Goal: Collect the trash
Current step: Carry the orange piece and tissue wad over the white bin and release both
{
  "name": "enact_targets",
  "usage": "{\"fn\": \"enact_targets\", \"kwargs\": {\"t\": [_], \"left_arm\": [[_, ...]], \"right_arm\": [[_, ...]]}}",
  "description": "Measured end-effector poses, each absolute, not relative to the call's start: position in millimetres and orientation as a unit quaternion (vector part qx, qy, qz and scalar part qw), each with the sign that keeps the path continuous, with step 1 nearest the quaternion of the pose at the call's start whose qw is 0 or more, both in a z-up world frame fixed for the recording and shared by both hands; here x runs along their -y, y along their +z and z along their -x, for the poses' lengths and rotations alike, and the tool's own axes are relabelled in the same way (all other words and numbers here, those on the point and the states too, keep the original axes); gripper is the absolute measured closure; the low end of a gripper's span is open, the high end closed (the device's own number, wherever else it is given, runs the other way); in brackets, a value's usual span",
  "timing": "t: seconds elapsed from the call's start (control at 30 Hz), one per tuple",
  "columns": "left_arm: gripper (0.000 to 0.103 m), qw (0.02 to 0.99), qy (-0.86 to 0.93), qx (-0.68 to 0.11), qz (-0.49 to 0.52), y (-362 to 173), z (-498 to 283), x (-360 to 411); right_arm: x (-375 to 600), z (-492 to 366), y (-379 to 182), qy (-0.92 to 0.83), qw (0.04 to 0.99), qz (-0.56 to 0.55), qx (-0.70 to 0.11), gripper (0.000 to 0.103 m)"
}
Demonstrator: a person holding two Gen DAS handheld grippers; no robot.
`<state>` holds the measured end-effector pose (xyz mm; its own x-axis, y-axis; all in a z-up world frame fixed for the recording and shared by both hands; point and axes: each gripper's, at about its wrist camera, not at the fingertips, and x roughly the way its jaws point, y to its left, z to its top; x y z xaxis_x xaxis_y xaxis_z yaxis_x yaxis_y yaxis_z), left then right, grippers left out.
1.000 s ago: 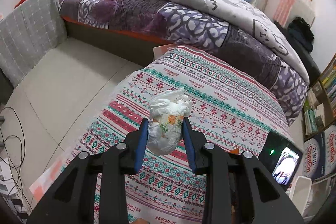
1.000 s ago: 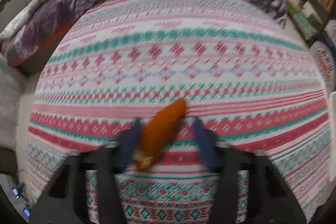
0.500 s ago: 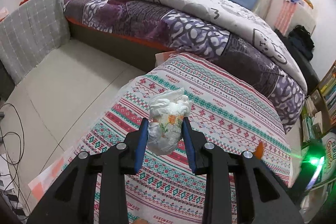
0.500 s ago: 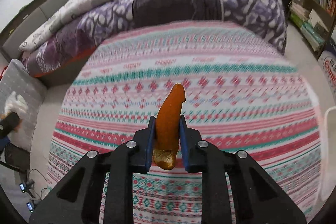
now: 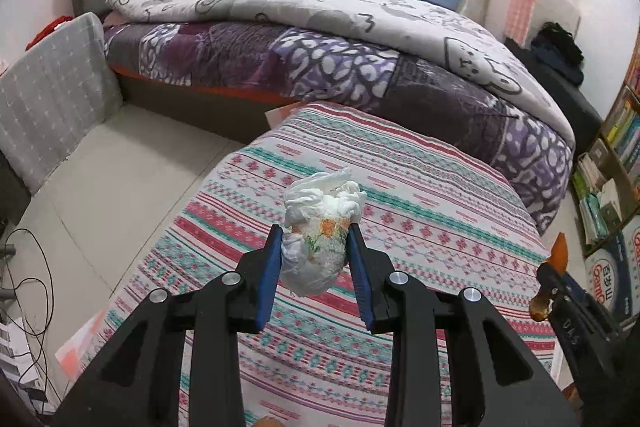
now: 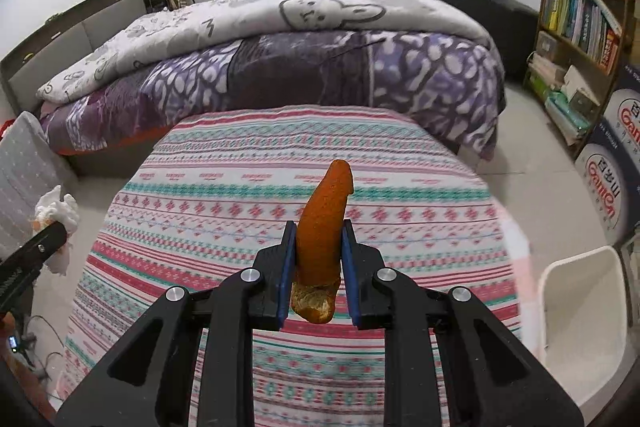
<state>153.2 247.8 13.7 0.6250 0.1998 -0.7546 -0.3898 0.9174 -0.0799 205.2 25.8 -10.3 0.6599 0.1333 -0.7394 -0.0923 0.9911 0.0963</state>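
My left gripper (image 5: pixel 316 251) is shut on a crumpled white wad (image 5: pixel 320 227) with an orange flower print, held above the striped patterned mat (image 5: pixel 420 187). My right gripper (image 6: pixel 316 247) is shut on an orange peel strip (image 6: pixel 324 219) that sticks up between the blue pads, also lifted over the mat (image 6: pixel 240 227). In the left wrist view the right gripper's tip with the peel (image 5: pixel 554 267) shows at the right edge. In the right wrist view the left gripper with its white wad (image 6: pixel 54 219) shows at the left edge.
A bed with purple and grey quilts (image 5: pixel 320 47) lies behind the mat. A white bin (image 6: pixel 580 307) stands at the mat's right corner. Bookshelves (image 6: pixel 580 7) and printed boxes (image 6: pixel 612 147) line the right wall. Cables (image 5: pixel 28 287) lie on the floor at left.
The right gripper closed on the orange peel and lifted it off the mat. Both grippers rose and pulled back, so more of the room shows; the left keeps its wad.
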Motion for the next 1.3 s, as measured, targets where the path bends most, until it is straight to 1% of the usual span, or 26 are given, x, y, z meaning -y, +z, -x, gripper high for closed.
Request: {"fn": "enact_targets", "kwargs": {"t": [0.43, 0.73, 0.93, 1.03, 1.3], "left_arm": [[0.070, 0.905, 0.115, -0.401, 0.089, 14, -151, -170], [0.070, 0.916, 0.068, -0.395, 0.036, 12, -144, -103], [0.070, 0.919, 0.039, -0.392, 0.015, 11, -139, -66], [0.070, 0.921, 0.025, -0.389, 0.004, 10, -136, -49], [0.070, 0.919, -0.021, -0.393, -0.003, 6, -133, -2]], "right_arm": [[48, -184, 3, 0.033, 0.921, -0.029, -0.388, 0.082], [105, -167, 14, 0.001, 0.927, -0.041, -0.372, 0.082], [148, -153, 6, -0.041, 0.933, -0.029, -0.356, 0.082], [178, -153, 3, -0.060, 0.926, -0.061, -0.367, 0.082], [240, -145, 10, -0.104, 0.918, -0.119, -0.363, 0.082]]}}
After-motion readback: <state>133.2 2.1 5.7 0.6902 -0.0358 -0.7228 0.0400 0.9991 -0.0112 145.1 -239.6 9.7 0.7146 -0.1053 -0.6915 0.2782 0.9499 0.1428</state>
